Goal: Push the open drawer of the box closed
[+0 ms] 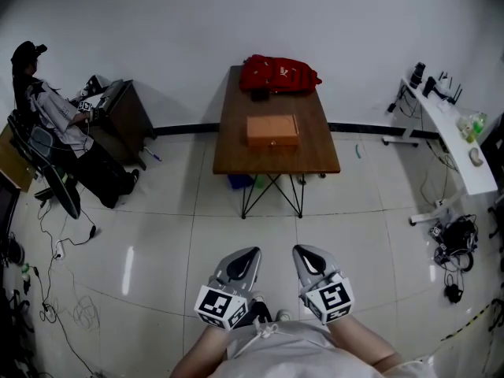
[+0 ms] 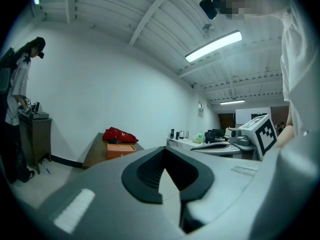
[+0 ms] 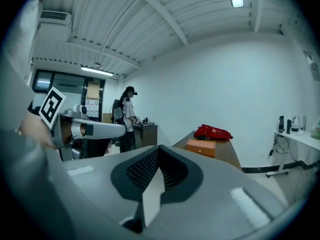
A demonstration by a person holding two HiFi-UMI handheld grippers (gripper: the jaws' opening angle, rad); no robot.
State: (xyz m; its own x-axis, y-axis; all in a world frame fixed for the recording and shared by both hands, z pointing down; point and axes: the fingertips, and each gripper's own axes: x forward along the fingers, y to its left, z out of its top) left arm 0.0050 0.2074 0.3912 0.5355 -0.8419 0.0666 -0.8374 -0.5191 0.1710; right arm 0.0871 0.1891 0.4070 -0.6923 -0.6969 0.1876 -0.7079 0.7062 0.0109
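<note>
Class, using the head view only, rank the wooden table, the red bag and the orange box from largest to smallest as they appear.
1. wooden table: clearly the largest; it carries both other things.
2. red bag: wider than the box.
3. orange box: the smallest, though not far behind the bag.

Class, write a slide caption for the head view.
Shut and empty, the left gripper and right gripper hang short of the table bearing the box and a red bag.
</note>
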